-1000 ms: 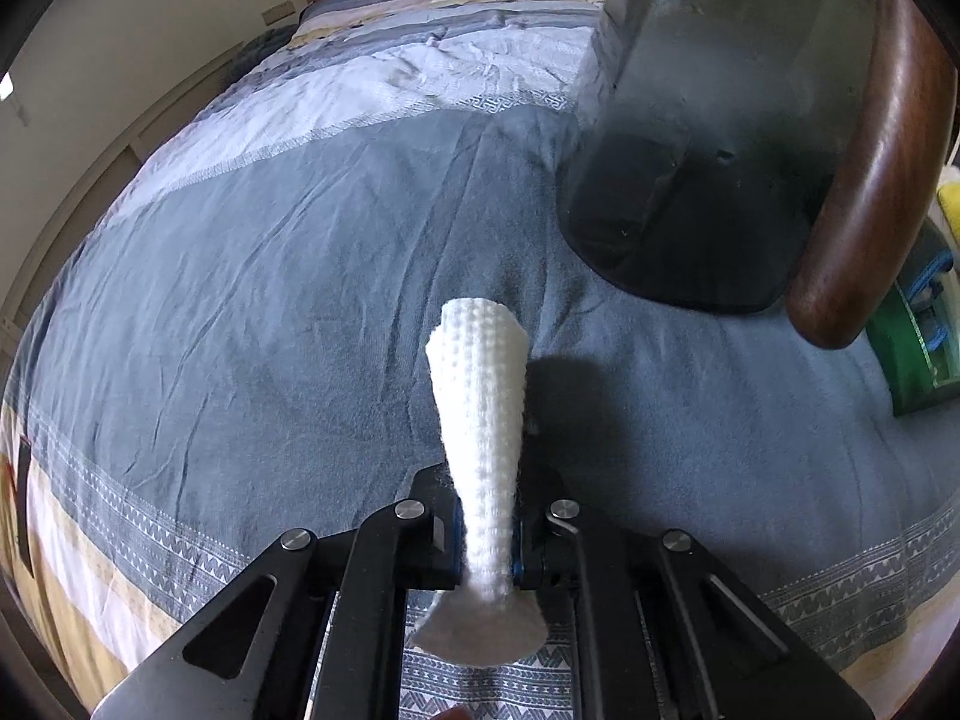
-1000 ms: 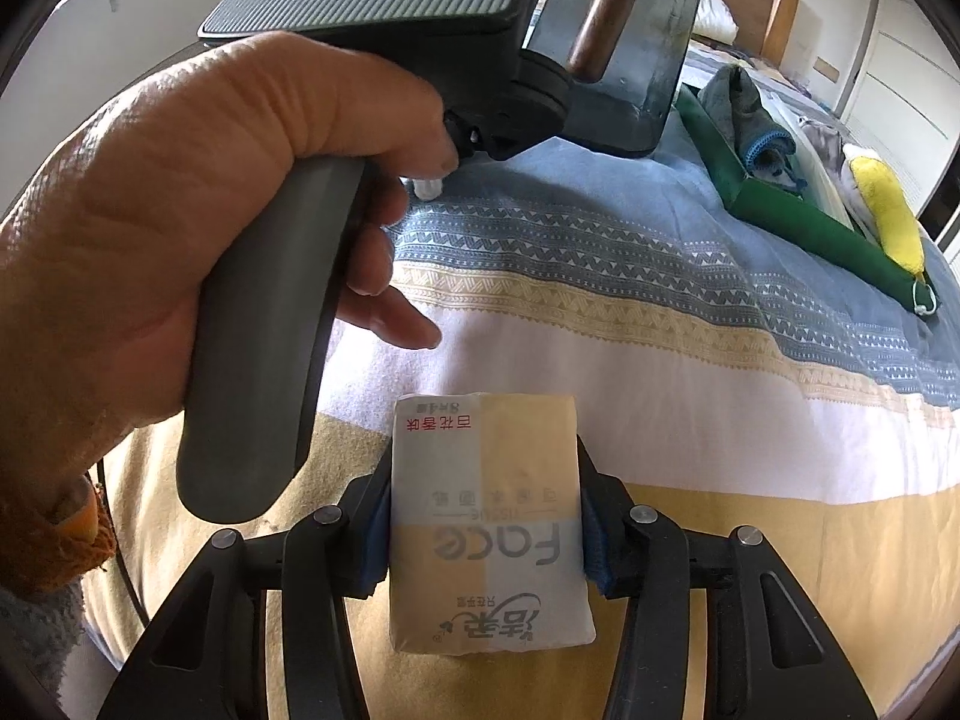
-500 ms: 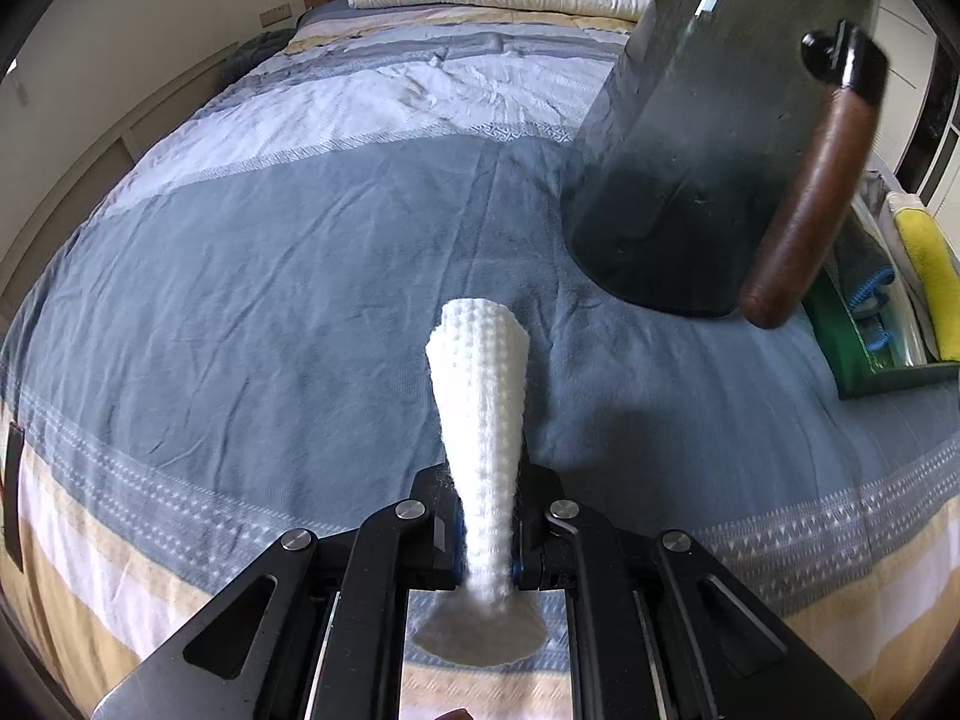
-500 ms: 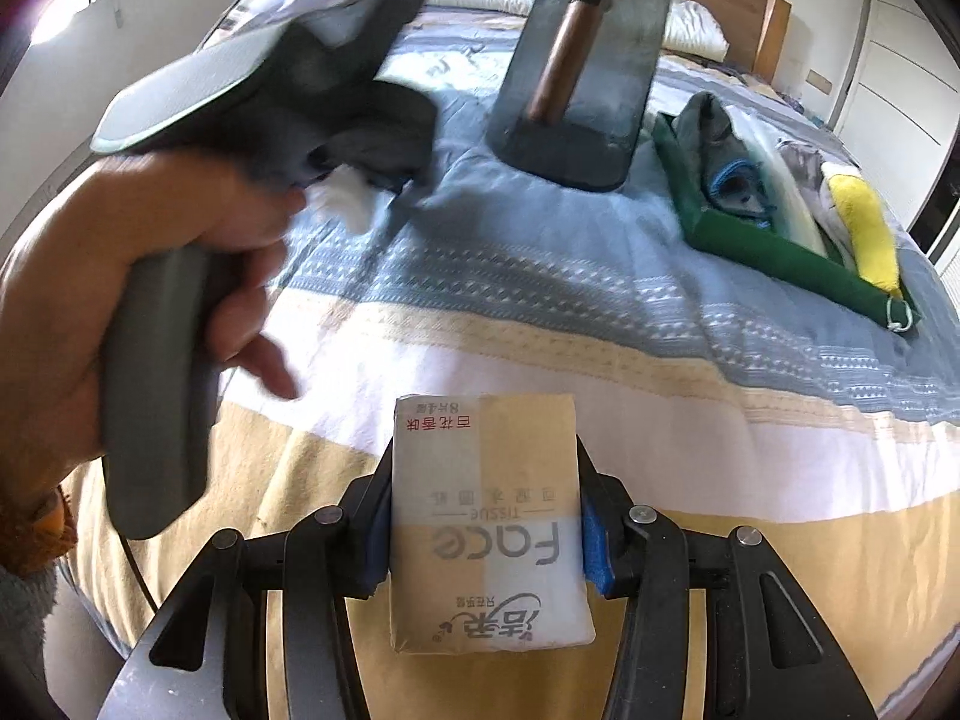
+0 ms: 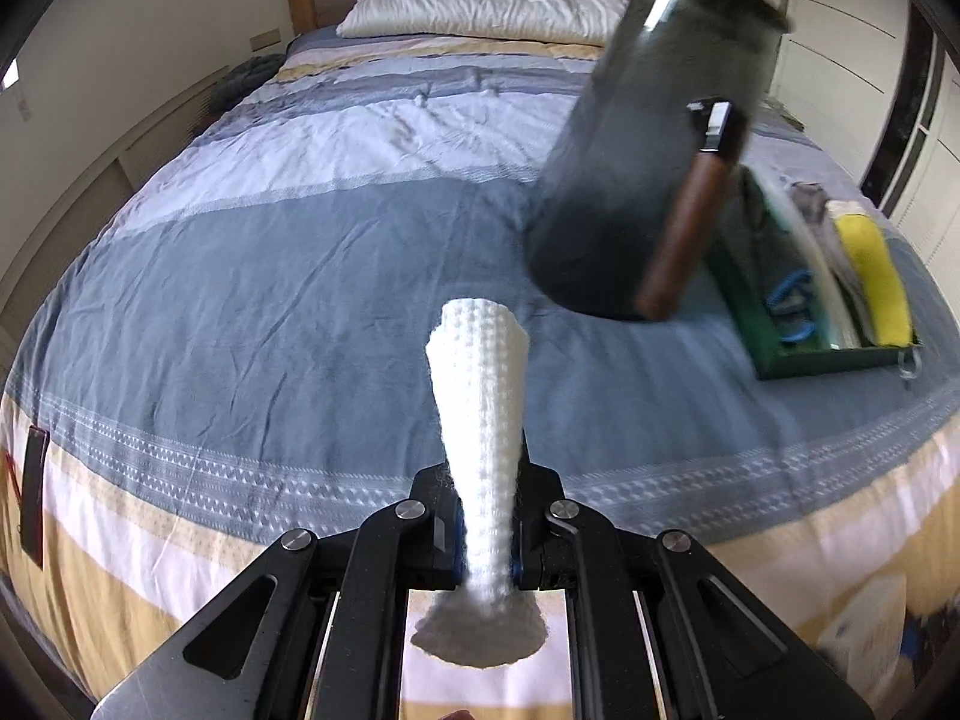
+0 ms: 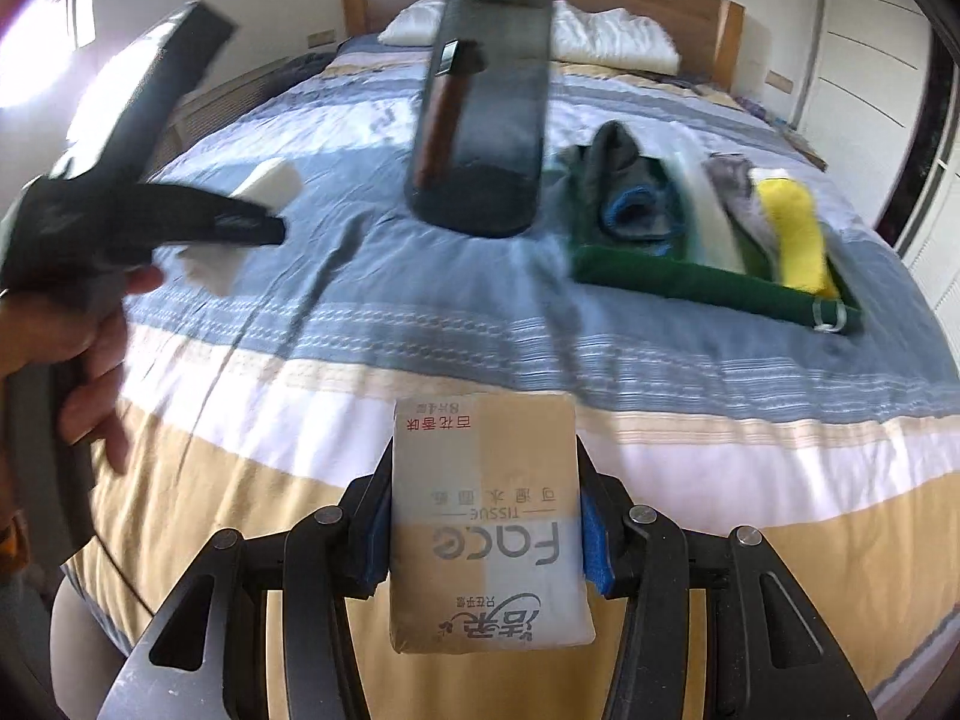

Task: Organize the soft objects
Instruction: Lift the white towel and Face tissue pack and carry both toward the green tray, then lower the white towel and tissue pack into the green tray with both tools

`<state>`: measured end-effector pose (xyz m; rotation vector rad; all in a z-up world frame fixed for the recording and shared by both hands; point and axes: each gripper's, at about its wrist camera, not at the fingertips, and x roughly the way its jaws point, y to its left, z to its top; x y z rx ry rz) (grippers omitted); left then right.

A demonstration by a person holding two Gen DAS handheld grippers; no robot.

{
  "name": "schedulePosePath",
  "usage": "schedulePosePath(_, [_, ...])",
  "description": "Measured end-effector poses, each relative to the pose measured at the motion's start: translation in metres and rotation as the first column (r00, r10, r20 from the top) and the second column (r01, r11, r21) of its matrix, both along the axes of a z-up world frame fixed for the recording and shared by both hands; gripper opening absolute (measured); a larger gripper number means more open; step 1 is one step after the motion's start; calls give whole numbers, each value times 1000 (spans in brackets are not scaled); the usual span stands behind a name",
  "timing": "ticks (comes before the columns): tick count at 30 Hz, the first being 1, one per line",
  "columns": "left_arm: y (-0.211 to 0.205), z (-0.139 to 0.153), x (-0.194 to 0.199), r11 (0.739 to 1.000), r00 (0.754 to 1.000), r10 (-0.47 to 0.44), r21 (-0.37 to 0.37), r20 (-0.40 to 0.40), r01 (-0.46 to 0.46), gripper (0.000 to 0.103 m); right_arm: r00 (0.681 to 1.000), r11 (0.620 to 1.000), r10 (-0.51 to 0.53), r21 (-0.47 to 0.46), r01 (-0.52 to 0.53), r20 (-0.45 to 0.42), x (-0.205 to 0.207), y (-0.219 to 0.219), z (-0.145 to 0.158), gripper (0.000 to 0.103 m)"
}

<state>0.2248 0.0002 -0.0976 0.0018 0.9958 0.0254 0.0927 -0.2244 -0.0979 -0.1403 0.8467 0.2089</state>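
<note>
Bedding in blue, white and tan stripes covers the bed [image 5: 288, 276] under both grippers, with a white pillow [image 5: 480, 6] against the wooden headboard [image 6: 708, 12] at the far end. The left gripper [image 5: 486, 531] is clamped tight on a white knitted cloth [image 5: 480, 396], which sticks up and forward between the jaws and flares out again below them. The right gripper [image 6: 486, 531] is pressed against both sides of a tissue pack [image 6: 486, 516], held above the tan stripe near the foot of the bed. A dark see-through jug [image 6: 486, 108] with a brown handle [image 5: 684, 234] stands on the blue part of the cover, between the left gripper and a green tray [image 6: 690, 282]. The tray lies at the right of the bed and holds a grey cloth [image 6: 612, 168], a blue-edged one [image 6: 630, 204] and a yellow one [image 6: 792, 228]. In the right wrist view a hand [image 6: 90, 354] grips the blurred handle of the left tool
</note>
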Motion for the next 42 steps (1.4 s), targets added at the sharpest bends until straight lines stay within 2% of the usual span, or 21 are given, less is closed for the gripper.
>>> schedulePosePath(6, [-31,22,-16,995,997,-82,-54,9,82,8,996,997,-71,-12,71,50,-1,-45,22,48])
schedulePosePath(11, [-77,47,-25,984,987,-154,-83,35,156,8,985,991,-131,-20,134,111,7,-85,48,48])
schedulePosePath(17, [-129,66,-7,969,972,-222,-93,73,229,8,970,985,-165,-18,170,177,20,-116,76,48])
schedulePosePath(24, [-176,77,20,959,960,-260,-89,104,270,8,954,981,-184,-14,193,238,44,-144,100,48])
schedulePosePath(33, [-215,77,48,953,949,-282,-77,138,294,8,941,979,-177,-44,197,288,88,-159,103,48])
schedulePosePath(42, [-229,64,72,955,952,-276,-70,131,287,8,940,980,-165,-60,191,300,138,-168,92,48])
